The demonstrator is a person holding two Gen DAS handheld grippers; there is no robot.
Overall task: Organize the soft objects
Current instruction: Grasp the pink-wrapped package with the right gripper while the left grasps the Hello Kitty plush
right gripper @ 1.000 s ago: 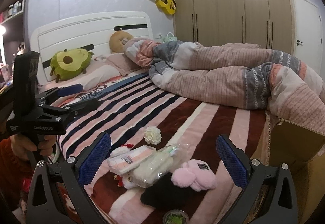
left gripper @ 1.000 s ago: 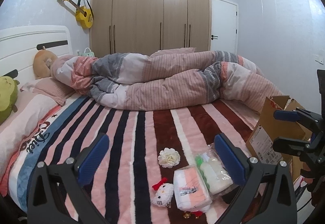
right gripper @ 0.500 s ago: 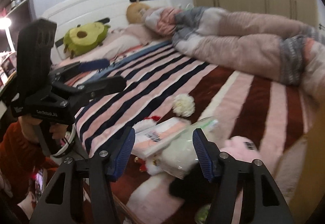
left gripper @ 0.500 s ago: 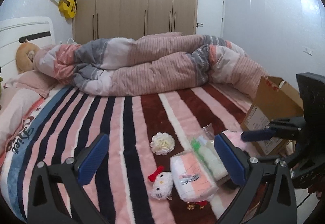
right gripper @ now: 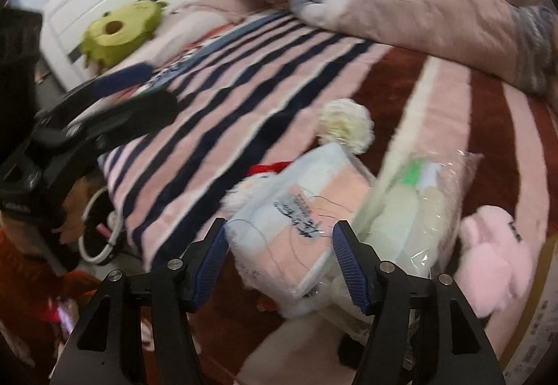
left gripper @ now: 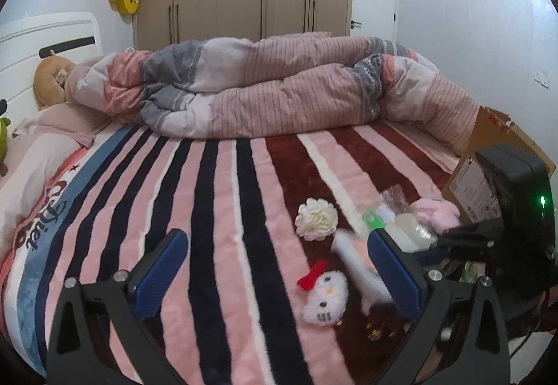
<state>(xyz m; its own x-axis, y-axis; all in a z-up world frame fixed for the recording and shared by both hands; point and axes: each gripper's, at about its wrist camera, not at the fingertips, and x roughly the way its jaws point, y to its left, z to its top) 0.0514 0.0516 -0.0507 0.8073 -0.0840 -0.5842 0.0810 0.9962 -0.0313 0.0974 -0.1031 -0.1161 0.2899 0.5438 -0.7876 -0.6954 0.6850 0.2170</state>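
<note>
Soft things lie in a cluster on the striped bed: a white Hello Kitty plush (left gripper: 325, 297), a cream fabric flower (left gripper: 316, 219) (right gripper: 346, 125), a wrapped pink-and-white cloth pack (right gripper: 303, 210), a clear bag of pale soft items (right gripper: 418, 207) and a pink fluffy thing (right gripper: 495, 245). My right gripper (right gripper: 280, 266) is half-closed, its jaws on either side of the cloth pack's near end; contact is unclear. My left gripper (left gripper: 277, 275) is open and empty, low over the blanket left of the cluster.
A cardboard box (left gripper: 488, 168) stands at the bed's right edge. A rumpled duvet (left gripper: 279, 88) lies across the far side. An avocado plush (right gripper: 118, 32) and pillows sit by the headboard. The bed's near edge drops to the floor.
My right gripper has moved down and forward to the cloth pack and narrowed its jaws around it. My left gripper has dropped lower over the blanket and stays open.
</note>
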